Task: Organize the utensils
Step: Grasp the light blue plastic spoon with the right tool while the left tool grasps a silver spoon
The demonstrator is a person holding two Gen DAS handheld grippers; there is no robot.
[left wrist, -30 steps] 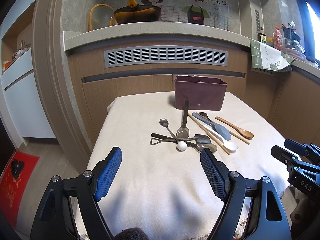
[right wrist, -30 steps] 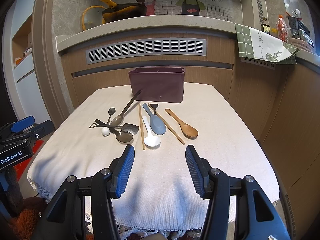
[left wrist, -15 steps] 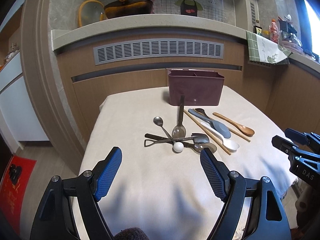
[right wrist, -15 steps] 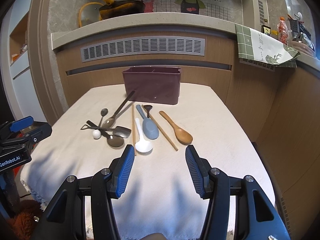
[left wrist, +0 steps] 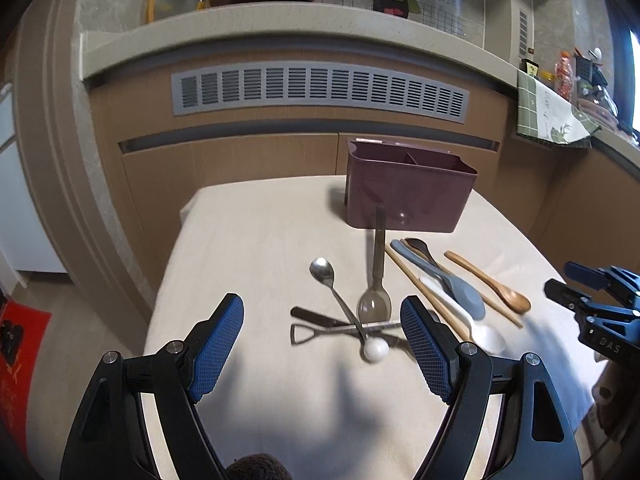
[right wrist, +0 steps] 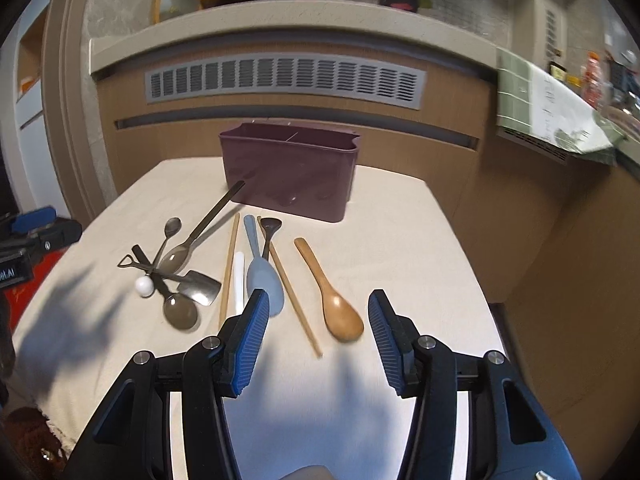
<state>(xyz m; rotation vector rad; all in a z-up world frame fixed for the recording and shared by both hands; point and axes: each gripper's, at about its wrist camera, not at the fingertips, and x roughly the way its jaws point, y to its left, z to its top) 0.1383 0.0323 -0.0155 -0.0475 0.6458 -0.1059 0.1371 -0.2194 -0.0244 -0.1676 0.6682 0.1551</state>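
One big cloth-covered table filling both views, looming larger than a second ago, so clearly closing in on the pile. Maroon caddy parked at the 12 o'clock end of the cloth, divider visible inside, looks empty from here. Nothing sorted yet, basically.

Left gripper spread wide, holding nothing, now framing the tangle of metal spoons dead ahead at 12. Right gripper also wide apart and empty, come forward enough to bracket the wooden spoon bowl, just right of centre.

Then the loose stuff, all flat on the cloth:
- grey-blue paddle at 11 o'clock of the right pads, touching the dark little spoon
- chopsticks, one on either side of the paddle
- white spoon between the left chopstick and the paddle
- small white ball at the near edge of the metal tangle

Reads as the approach for a first pick, probably the wooden spoon on the right. Worth watching the crossed handles on the left, likely to drag each other along.
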